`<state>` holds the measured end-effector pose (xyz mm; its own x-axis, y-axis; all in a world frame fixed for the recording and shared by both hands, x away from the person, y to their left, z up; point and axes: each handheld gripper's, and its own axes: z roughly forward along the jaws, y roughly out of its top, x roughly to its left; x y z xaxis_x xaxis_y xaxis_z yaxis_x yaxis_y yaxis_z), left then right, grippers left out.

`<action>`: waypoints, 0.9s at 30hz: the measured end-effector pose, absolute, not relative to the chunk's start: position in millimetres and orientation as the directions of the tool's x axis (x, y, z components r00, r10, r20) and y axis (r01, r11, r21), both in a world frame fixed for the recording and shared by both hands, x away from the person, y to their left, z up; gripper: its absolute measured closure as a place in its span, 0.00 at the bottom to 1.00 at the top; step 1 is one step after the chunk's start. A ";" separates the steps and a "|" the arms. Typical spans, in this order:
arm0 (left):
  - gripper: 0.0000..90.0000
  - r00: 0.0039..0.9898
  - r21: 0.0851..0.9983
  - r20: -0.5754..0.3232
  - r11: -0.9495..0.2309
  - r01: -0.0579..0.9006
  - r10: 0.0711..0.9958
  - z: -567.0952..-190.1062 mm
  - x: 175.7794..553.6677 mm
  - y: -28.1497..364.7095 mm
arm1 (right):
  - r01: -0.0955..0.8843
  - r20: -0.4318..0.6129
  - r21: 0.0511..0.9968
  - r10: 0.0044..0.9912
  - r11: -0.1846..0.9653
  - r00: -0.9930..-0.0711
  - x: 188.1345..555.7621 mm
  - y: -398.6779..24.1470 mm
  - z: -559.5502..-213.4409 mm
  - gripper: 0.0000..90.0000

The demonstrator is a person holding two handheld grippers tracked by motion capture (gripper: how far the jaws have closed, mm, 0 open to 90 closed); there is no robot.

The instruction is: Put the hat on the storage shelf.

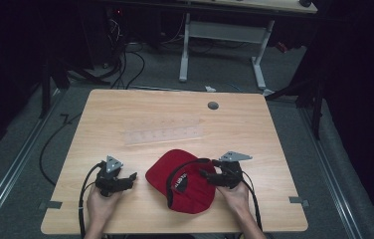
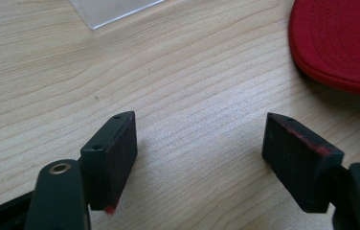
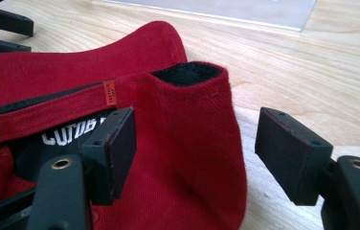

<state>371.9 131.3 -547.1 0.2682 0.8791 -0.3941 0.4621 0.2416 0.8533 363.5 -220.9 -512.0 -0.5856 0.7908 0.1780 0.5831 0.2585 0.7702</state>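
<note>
Pale wood, the table carries everything here, bare along its left side and out to a small grey plug near the far edge. On it, toward the middle, lies a clear plastic sheet, flat and untouched. Nearer to me sits the red cap, upside down by the look of it, with the brim pointing left and the dark lining and white lettering showing on the inside.

My right tool is at the cap's right rim. Its jaws stand wide apart, with the upright red cloth of the back edge between them; the left jaw is inside the cap, the right one outside over the wood. Neither pad presses on the cloth, so I hold nothing there.

My left tool rests low on the table to the left of the brim, jaws spread, only bare wood between them.

I judge this as the moment between grips on the cap's rim. Next I would need to close the right tool on that fold squarely, then bring the left tool across to the brim.
</note>
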 end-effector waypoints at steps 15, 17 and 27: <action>0.31 0.268 0.853 -0.394 0.241 0.462 0.879 -547.2 371.9 131.3 | 0.600 0.177 0.727 0.753 0.334 -0.634 378.8 -197.2 -529.6 0.43; 0.31 0.268 0.853 -0.394 0.242 0.462 0.879 -547.1 371.9 131.3 | 0.591 0.172 0.733 0.749 0.337 -0.640 379.0 -196.6 -531.2 0.49; 0.31 0.267 0.853 -0.395 0.243 0.462 0.879 -547.1 372.0 131.2 | 0.527 0.126 0.761 0.711 0.378 -0.692 373.0 -200.5 -528.7 0.88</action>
<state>372.0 131.2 -547.1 0.2671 0.8792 -0.3946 0.4616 0.2428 0.8532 373.0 -200.5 -528.7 -0.6919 0.7110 0.1259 0.5273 0.3784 0.7607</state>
